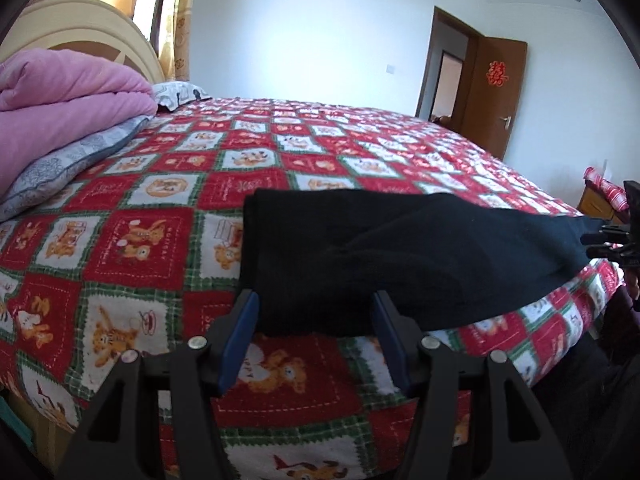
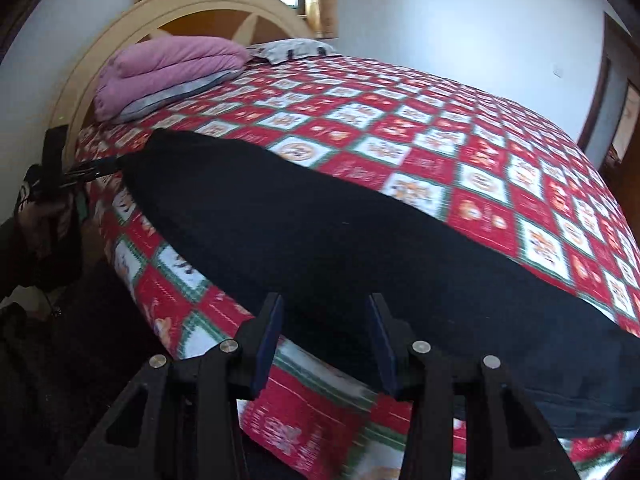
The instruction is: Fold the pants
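Black pants [image 1: 360, 256] lie stretched along the near edge of a bed with a red patchwork quilt [image 1: 160, 216]. My left gripper [image 1: 316, 304] is open, its blue-padded jaws on either side of one end of the pants. My right gripper [image 2: 324, 308] is open too, its jaws standing either side of the pants' near edge [image 2: 320, 240]. In the left wrist view the right gripper [image 1: 612, 240] shows at the far right end of the pants. In the right wrist view the left gripper [image 2: 96, 168] shows at the far left end.
A folded pink blanket [image 1: 68, 88] lies on a grey pillow [image 1: 68, 164] by the curved headboard [image 2: 180, 8]. A second pillow [image 1: 180, 94] lies beyond. An open brown door [image 1: 492, 92] is at the far right. A bedside stand [image 1: 600, 196] sits beyond the bed corner.
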